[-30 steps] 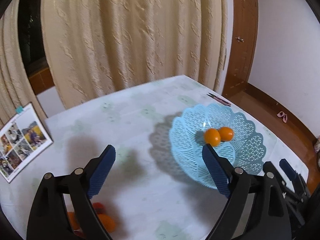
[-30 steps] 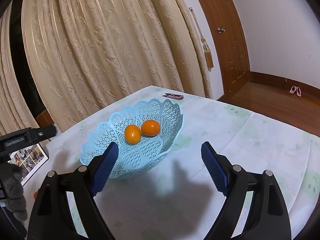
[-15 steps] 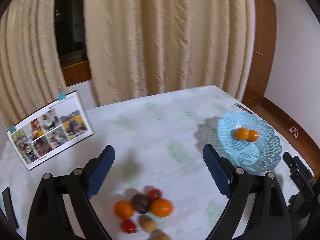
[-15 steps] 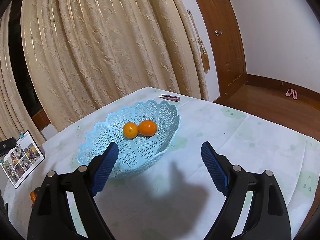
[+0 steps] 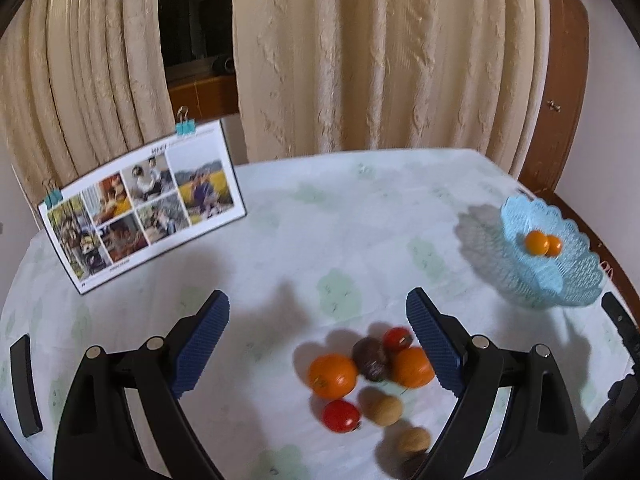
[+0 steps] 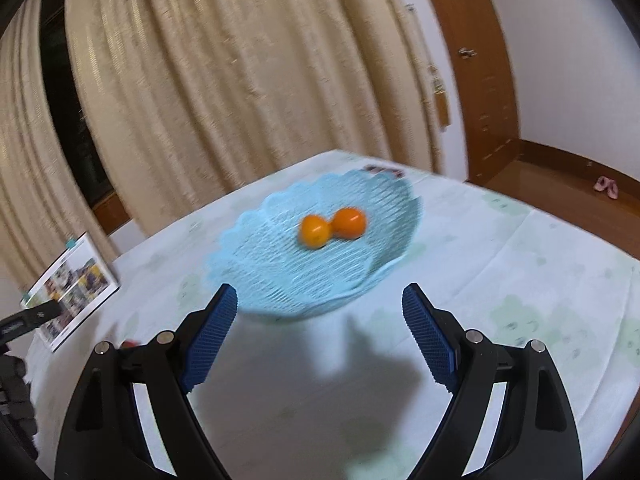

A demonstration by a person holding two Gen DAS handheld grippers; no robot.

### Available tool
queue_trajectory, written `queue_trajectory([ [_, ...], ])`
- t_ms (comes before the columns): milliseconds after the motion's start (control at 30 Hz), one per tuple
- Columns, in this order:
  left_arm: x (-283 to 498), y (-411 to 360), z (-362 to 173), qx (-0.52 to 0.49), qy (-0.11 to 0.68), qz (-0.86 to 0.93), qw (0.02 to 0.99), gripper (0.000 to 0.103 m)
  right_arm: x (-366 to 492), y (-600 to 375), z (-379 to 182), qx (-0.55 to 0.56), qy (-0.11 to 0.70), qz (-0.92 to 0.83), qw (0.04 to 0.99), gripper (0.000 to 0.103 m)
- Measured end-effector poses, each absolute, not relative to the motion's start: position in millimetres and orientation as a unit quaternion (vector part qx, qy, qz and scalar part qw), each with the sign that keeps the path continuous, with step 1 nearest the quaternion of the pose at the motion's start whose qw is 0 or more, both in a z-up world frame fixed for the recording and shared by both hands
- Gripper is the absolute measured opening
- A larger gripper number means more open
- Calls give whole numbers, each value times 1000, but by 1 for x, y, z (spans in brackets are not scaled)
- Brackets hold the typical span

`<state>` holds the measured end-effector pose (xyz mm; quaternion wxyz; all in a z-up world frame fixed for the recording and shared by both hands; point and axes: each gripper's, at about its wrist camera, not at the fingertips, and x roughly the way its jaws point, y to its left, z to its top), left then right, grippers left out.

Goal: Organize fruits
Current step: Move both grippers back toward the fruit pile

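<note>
Blue plastic basket (image 5: 560,280) sat at the far right of the desk (image 5: 320,216), two small oranges (image 5: 537,242) already in its bowl, so it looked like the collecting spot. Loose fruit lay well apart from it in a tight cluster: two bigger oranges (image 5: 333,375), two red tomatoes (image 5: 340,416), a dark round fruit (image 5: 370,358) touching both oranges, two tan round ones (image 5: 385,410) nearer the camera; kinds hard to tell through blur. Left gripper (image 5: 318,344) hung above the desk, tilted down, fingers (image 5: 202,344) wide, nothing between them; the cluster sat toward its right finger, partly hidden behind it, so it probably needed to shift right before closing on one piece. Right gripper (image 6: 320,336) faced the basket from just short of its near rim, fingers wide and empty, likely waiting its turn or ready to steady the basket. Photo calendar (image 5: 140,208) stood propped at the back left, clear of the work. Most sorting seemed not yet done.
</note>
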<state>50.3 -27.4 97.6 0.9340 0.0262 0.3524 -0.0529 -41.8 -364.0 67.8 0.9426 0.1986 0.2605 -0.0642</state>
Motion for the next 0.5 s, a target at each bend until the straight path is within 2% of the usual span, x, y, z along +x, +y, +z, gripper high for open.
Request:
queue_trajectory([
  [267,55,-9,64,20,395,-46,917,90,-37,-306,63,173,318,56,931,86],
  [500,54,5,60,6,397,-35,917,90,-45,-231,58,130,366,183,903,86],
])
